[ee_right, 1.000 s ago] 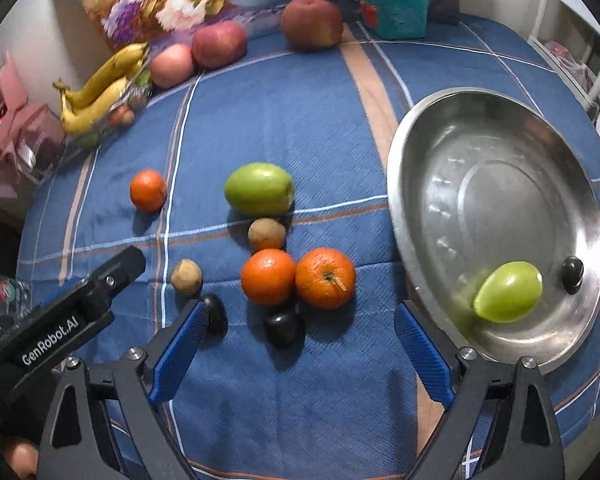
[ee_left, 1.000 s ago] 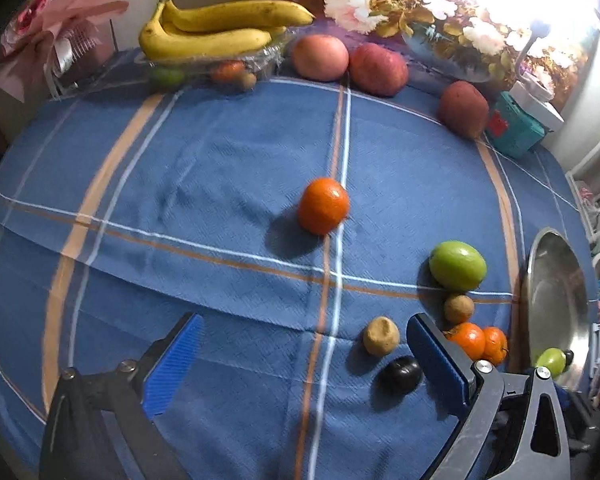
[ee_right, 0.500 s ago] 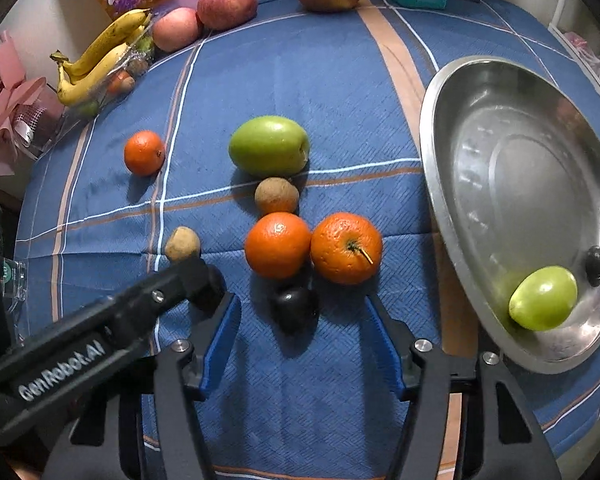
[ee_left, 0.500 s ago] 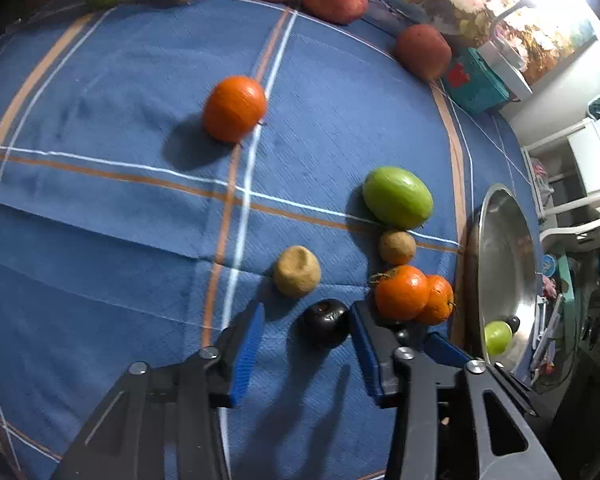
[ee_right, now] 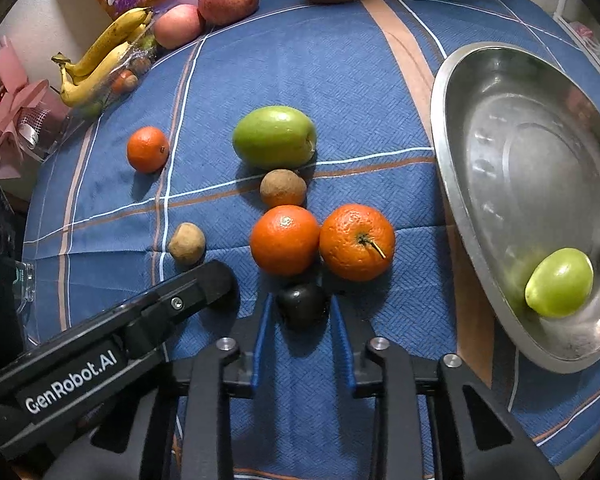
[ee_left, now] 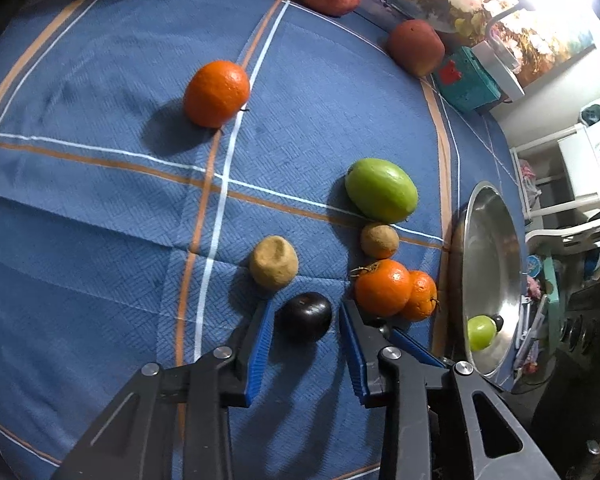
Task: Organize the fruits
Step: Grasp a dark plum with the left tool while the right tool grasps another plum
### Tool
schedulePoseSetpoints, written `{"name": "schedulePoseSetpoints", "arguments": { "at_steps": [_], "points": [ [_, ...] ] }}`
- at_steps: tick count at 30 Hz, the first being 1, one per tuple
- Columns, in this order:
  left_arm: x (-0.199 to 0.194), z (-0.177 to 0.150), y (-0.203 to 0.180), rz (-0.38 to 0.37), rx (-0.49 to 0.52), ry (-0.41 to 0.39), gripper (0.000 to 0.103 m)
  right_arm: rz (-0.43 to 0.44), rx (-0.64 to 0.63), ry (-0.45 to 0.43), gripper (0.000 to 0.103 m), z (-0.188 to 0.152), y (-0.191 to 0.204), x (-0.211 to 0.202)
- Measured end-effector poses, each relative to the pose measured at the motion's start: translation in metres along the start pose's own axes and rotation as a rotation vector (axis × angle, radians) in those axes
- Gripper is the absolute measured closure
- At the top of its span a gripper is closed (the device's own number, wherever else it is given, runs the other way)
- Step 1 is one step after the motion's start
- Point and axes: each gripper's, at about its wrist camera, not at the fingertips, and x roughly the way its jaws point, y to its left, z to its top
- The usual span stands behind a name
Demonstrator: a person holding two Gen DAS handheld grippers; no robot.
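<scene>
- Left gripper (ee_left: 306, 322): jaws spread, straddling a dark plum (ee_left: 306, 316) on the counter (ee_left: 100, 200), not yet pinching.
- Right gripper (ee_right: 300, 314): jaws spread around a second dark plum (ee_right: 302, 304), just below the two oranges (ee_right: 358, 242).
- Steel bowl (ee_right: 500, 160), right of the oranges, holds a green fruit (ee_right: 558, 282).

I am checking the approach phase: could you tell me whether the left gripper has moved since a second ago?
Yes. The left gripper has advanced toward the dark plum, now between its narrowed fingers; earlier it was wide open, short of it.
</scene>
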Motion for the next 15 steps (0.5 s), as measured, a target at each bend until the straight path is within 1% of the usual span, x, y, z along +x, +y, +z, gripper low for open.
{"name": "schedulePoseSetpoints", "arguments": {
  "at_steps": [10, 12, 15],
  "points": [
    [-0.003, -0.0023, 0.0049, -0.007, -0.011, 0.0, 0.067, 0.018, 0.014, -0.011, 0.076, 0.0024, -0.0059, -0.005],
    [-0.0032, -0.0018, 0.005, -0.004, -0.016, -0.004, 0.074, 0.024, 0.017, -0.007, 0.076, 0.0024, -0.0076, -0.0053],
    [-0.0046, -0.0012, 0.0063, -0.008, -0.02, -0.006, 0.076, 0.025, 0.019, -0.005, 0.076, 0.0029, -0.0088, -0.0055]
  ]
}}
